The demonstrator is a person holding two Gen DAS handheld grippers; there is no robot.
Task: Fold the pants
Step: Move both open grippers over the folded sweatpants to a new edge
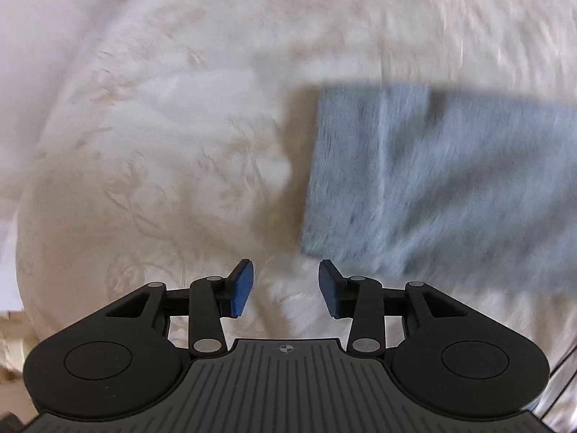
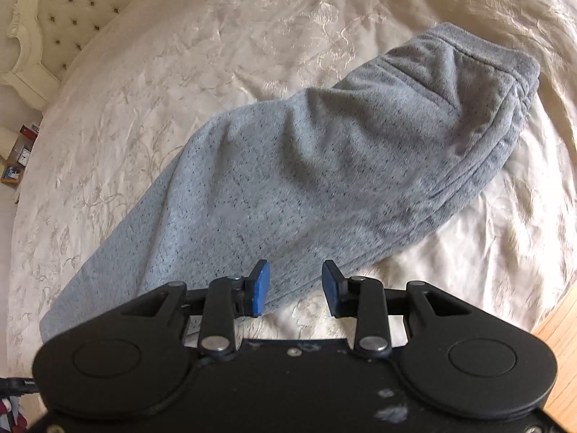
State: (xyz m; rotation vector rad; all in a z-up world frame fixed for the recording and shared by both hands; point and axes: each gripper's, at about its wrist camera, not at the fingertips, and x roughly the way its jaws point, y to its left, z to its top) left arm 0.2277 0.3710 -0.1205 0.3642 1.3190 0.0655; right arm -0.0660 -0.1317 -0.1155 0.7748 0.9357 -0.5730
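Pants (image 2: 288, 166): one pair, grey-blue speckled fleece, laid on a cream bedspread (image 2: 180, 72) with a raised floral pattern. In the right wrist view they run as a long band from about 8 o'clock up to about 2 o'clock. The waistband (image 2: 505, 65) sits at the 2 o'clock end, with a slanted pocket seam just below it. The legs lie doubled one over the other, their stacked edges showing along the 4 o'clock side. The fabric is rumpled and humped near the waist, flatter toward the 8 o'clock end.

Left gripper (image 1: 285, 287): pointed steeply down at the bed, jaws partly apart, blue pads bare, nothing between them. It hovers over bare bedspread. The squared leg end of the pants (image 1: 414, 180) lies at about 2 o'clock from the fingertips, its near corner just beside the right-hand pad; contact cannot be told. This view is motion-blurred.

Right gripper (image 2: 295, 287): also tilted steeply down, jaws partly apart, holding nothing. The pants' near edge passes behind the gap; whether the pads touch it cannot be told.

Containers: none listed.

Surroundings: a cream tufted headboard (image 2: 72, 11) at 10 o'clock in the right wrist view; small items on a shelf (image 2: 18, 158) at 9 o'clock, too small to identify; wooden floor (image 2: 562, 324) at 4 o'clock.
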